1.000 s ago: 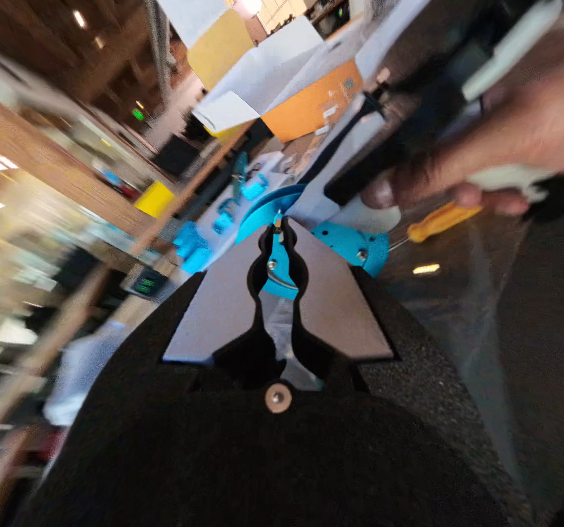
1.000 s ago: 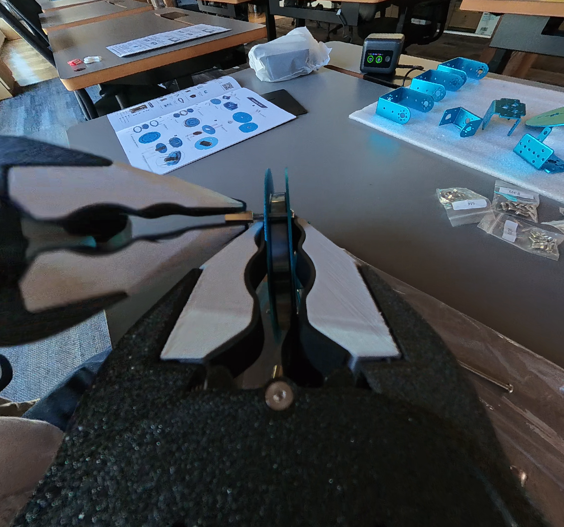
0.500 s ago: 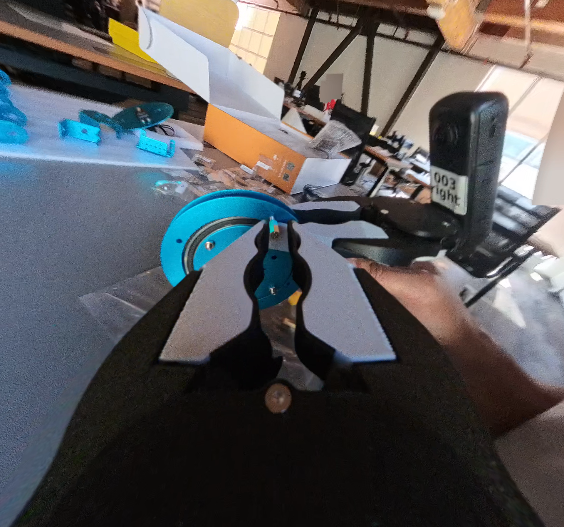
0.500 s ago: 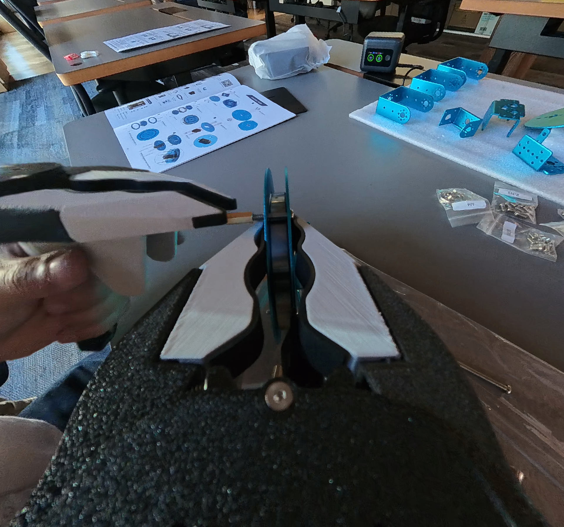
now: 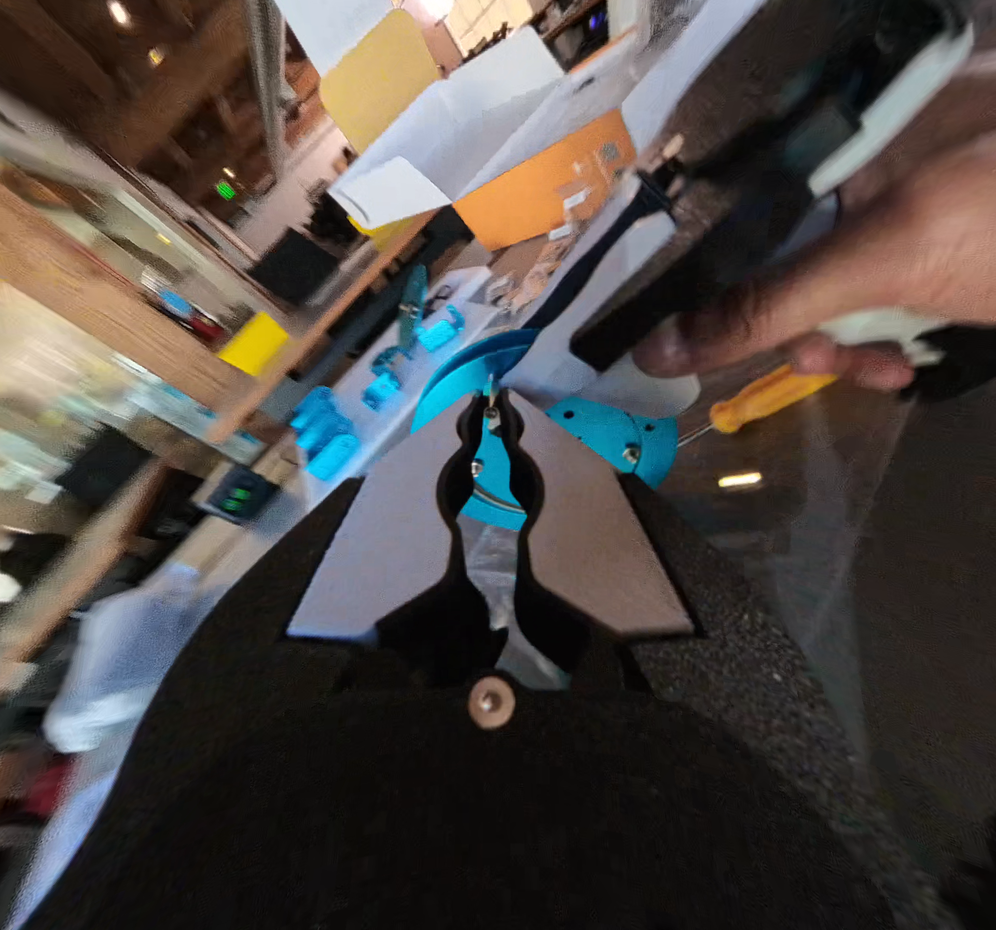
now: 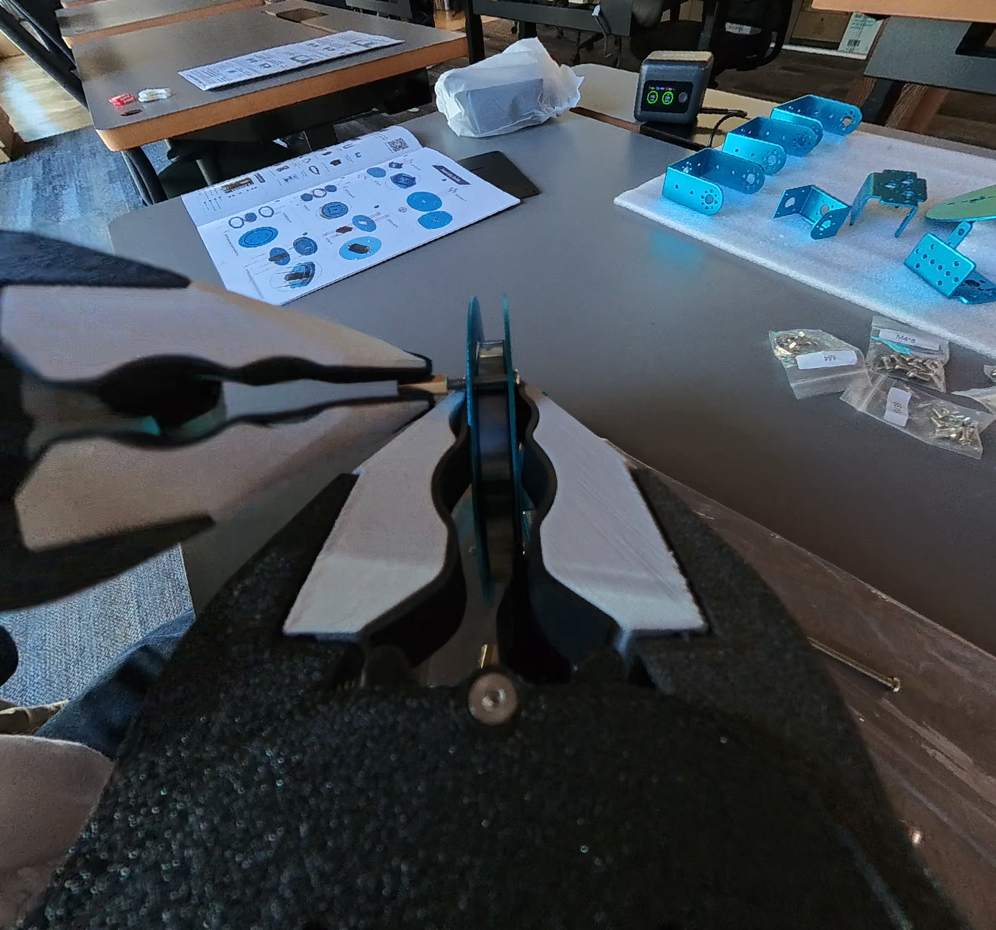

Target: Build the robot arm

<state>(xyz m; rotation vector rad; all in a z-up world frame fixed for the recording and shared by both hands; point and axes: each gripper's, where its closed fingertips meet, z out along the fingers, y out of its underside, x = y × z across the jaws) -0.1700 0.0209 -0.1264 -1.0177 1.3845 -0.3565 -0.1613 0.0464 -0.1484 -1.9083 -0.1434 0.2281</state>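
Right wrist view, centre frame: your right gripper (image 6: 493, 392) clamps the blue wheel (image 6: 488, 419) edge-on, while your left gripper (image 6: 426, 381) pinches a small brass standoff (image 6: 439, 382) against its face. Tilt it and the thread may cross or the standoff slip.

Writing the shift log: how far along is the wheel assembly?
Done: blue wheel clamped edge-on in right gripper. In hand: left gripper pinches a small brass post, its threaded tip at the wheel's face. Left: blue brackets and screw bags lie untouched on the table.
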